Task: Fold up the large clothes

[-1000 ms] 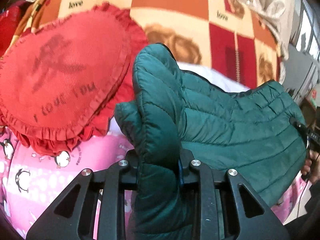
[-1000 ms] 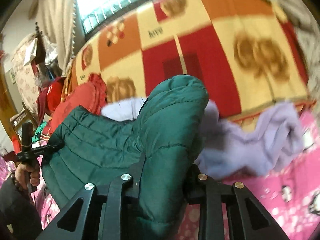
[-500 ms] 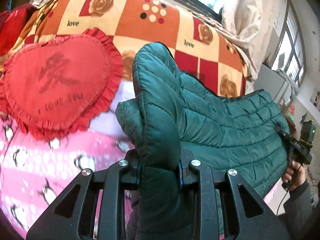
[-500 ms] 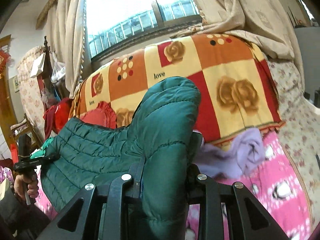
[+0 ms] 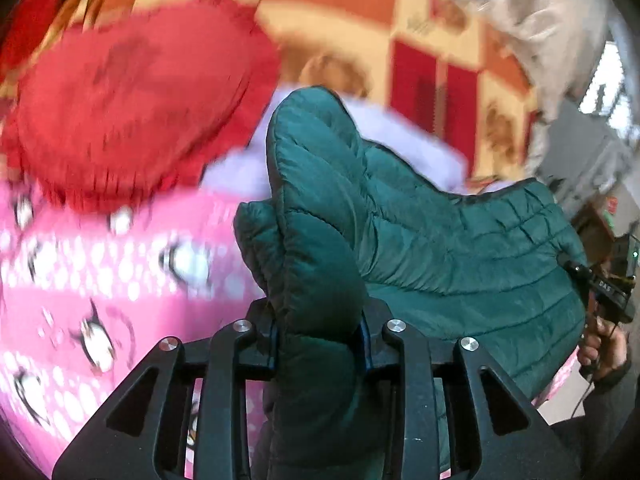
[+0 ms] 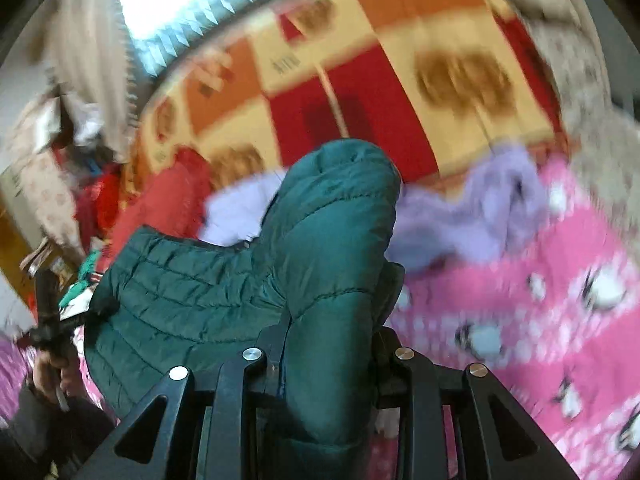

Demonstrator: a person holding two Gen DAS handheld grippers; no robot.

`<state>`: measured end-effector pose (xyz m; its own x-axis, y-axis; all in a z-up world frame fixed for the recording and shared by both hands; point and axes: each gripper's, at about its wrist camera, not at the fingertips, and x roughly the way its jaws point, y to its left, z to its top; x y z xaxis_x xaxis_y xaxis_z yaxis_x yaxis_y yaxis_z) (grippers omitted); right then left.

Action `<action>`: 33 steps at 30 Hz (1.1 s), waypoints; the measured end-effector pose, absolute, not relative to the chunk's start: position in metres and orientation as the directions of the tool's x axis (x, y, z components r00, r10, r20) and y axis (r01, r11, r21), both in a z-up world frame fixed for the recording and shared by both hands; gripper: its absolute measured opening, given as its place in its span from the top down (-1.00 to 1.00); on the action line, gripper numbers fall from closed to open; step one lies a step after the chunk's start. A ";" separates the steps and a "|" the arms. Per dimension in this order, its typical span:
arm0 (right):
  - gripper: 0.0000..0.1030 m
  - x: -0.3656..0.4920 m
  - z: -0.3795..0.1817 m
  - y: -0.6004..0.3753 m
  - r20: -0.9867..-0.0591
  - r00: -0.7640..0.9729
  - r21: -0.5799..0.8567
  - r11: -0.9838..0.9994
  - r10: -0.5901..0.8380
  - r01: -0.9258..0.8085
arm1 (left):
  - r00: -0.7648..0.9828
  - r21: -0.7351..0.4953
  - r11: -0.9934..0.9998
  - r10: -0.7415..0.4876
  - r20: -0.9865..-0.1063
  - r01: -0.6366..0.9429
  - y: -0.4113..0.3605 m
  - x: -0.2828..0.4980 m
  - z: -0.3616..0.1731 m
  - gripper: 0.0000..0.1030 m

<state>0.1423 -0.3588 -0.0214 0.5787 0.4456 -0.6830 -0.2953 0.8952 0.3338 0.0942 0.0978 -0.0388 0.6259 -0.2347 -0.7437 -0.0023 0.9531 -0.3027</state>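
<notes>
- Bed: pink sheet printed with penguins and white dots; it fills the 7 to 9 o'clock part of the left wrist view and the 3 to 5 o'clock part of the right wrist view. Both views are motion-blurred.
- Blanket: red, orange and cream checks with brown rose prints, heaped behind the sheet, at 12 o'clock in both views.
- Cushion: red, frilled edge, lying on the sheet at 10 o'clock of the left wrist view; its shape is blurred.
- Lilac garment: fluffy, crumpled on the sheet at the blanket's foot, just behind the jacket.
- Room: bright window with beige curtains at 11 o'clock of the right wrist view; cluttered furniture at 9 o'clock, too blurred to name.
- Jacket: dark green, quilted in stitched channels, puffy and slightly glossy. It hangs stretched between the two grippers above the sheet, with a bunched fold standing up out of each.
- Left gripper: jaws narrow and opening, a thick fold of jacket between them, pads touching it on both sides.
- Right gripper: jaws narrow, clamped on the jacket's other end.
- Hands: the right hand shows at 3 o'clock of the left wrist view, the left hand at 8 o'clock of the right wrist view, each on a gripper handle.
</notes>
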 end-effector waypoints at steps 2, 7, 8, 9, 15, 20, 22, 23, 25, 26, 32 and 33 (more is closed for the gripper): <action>0.43 0.150 -0.035 -0.358 -0.718 0.554 0.323 0.907 0.421 -0.270 | 0.607 -0.289 0.957 -0.224 -0.763 -0.009 0.097 0.098 -0.045 0.39; 0.02 0.161 -0.052 -0.374 -0.770 0.494 0.387 0.911 0.404 -0.143 | 0.589 -0.307 0.949 -0.212 -0.780 -0.066 0.106 0.102 -0.054 -0.16; 0.01 0.161 -0.054 -0.376 -0.774 0.489 0.393 0.911 0.401 -0.126 | 0.586 -0.320 0.944 -0.215 -0.781 -0.081 0.108 0.102 -0.054 -0.18; 0.01 0.160 -0.055 -0.380 -0.772 0.485 0.411 0.905 0.411 -0.112 | 0.586 -0.346 0.934 -0.231 -0.776 -0.090 0.112 0.101 -0.055 -0.18; -0.38 0.168 -0.068 -0.388 -0.770 0.444 0.475 0.876 0.459 -0.083 | 0.587 -0.355 0.929 -0.231 -0.776 -0.103 0.111 0.104 -0.061 -0.31; -0.51 0.183 -0.109 -0.398 -0.728 0.310 0.629 0.775 0.612 -0.054 | 0.572 -0.423 0.899 -0.286 -0.769 -0.119 0.118 0.110 -0.070 -0.32; -0.19 0.182 -0.107 -0.396 -0.701 0.307 0.647 0.756 0.643 -0.106 | 0.591 -0.417 0.905 -0.291 -0.752 -0.087 0.114 0.107 -0.063 0.09; -0.09 0.180 -0.100 -0.393 -0.695 0.315 0.640 0.756 0.646 -0.139 | 0.600 -0.399 0.914 -0.279 -0.750 -0.074 0.111 0.106 -0.060 0.16; 0.28 0.174 -0.079 -0.387 -0.675 0.358 0.609 0.761 0.645 -0.223 | 0.621 -0.366 0.929 -0.256 -0.740 -0.054 0.105 0.103 -0.054 0.36; 0.33 0.172 -0.070 -0.384 -0.669 0.371 0.594 0.763 0.644 -0.254 | 0.635 -0.361 0.931 -0.253 -0.730 -0.045 0.105 0.101 -0.050 0.38; -0.01 0.154 -0.056 -0.382 -0.695 0.369 0.541 0.787 0.617 -0.298 | 0.596 -0.416 0.905 -0.287 -0.750 -0.087 0.121 0.099 -0.058 -0.03; -0.13 0.158 -0.067 -0.386 -0.728 0.352 0.534 0.808 0.589 -0.247 | 0.589 -0.400 0.910 -0.266 -0.763 -0.108 0.121 0.101 -0.061 -0.31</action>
